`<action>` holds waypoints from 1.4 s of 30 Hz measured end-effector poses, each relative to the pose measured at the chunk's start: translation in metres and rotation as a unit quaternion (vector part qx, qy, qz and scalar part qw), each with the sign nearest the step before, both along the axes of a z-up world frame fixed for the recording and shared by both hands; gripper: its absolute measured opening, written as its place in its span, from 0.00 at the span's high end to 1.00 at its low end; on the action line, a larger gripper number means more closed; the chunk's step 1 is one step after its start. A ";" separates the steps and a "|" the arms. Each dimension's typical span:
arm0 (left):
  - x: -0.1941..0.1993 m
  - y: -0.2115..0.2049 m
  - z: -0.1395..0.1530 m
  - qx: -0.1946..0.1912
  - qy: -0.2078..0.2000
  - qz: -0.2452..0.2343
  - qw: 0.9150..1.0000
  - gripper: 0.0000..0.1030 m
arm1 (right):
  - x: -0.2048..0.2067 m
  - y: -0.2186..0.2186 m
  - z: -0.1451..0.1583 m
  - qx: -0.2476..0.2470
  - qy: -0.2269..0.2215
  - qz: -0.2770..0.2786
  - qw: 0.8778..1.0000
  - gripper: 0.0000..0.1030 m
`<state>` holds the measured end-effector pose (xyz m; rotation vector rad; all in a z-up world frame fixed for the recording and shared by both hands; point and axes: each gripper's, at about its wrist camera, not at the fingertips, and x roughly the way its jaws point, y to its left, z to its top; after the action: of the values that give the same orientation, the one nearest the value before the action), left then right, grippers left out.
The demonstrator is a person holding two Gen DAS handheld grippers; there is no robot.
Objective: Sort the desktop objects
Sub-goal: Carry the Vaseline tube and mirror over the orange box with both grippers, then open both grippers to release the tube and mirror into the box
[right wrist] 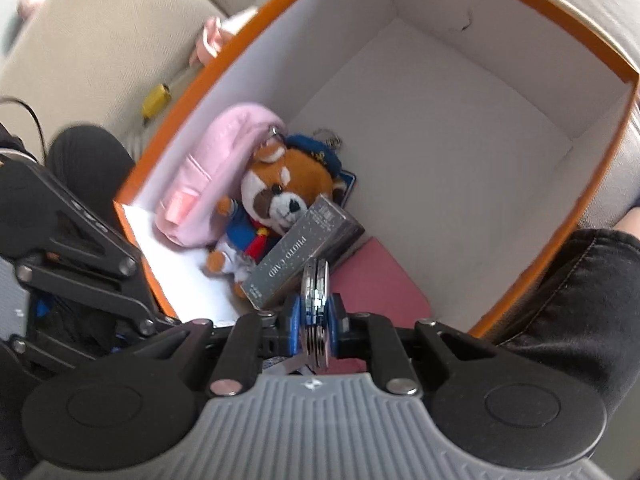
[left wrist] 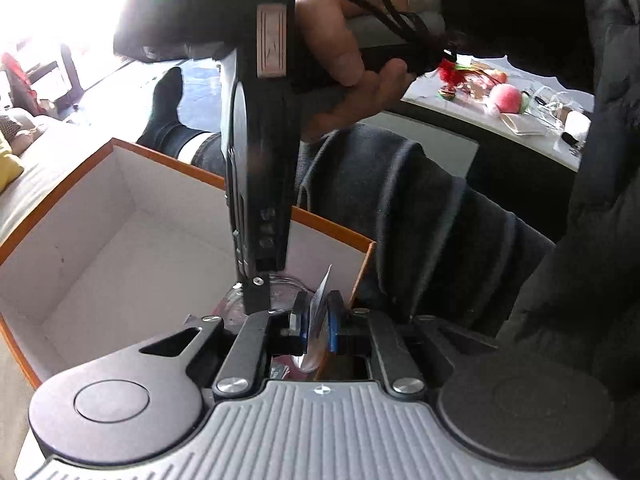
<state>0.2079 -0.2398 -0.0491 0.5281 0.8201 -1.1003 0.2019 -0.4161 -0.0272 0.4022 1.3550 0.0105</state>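
An orange-rimmed box with white inside holds a pink pouch, a red panda plush, a grey photo card box and a pink flat card. My right gripper is shut on a stack of round silver discs, held over the box's near corner. My left gripper is shut on a thin shiny card over the box. The right gripper's body hangs in front of it, above a glass jar.
A person's dark-trousered legs sit beside the box. A white desk behind holds a pink ball, red trinkets and cables. Beige cushions lie outside the box, with a yellow item on them.
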 end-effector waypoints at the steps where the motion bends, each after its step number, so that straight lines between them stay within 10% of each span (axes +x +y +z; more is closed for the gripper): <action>1: 0.001 -0.001 0.000 0.001 0.001 0.006 1.000 0.86 | 0.003 0.002 0.000 -0.005 0.009 0.004 1.000 0.86; 18: -0.006 0.022 0.003 -0.045 0.020 0.101 0.994 0.77 | 0.031 0.031 -0.025 -0.133 0.098 0.103 0.981 0.53; 42: -0.040 0.071 0.031 -0.115 -0.014 0.236 0.965 0.73 | 0.023 0.031 0.002 -0.165 0.055 0.031 0.984 0.52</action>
<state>0.1678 -0.1685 -0.0184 0.1370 0.7326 -0.7299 0.2254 -0.3849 -0.0248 0.0822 1.4471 -0.1841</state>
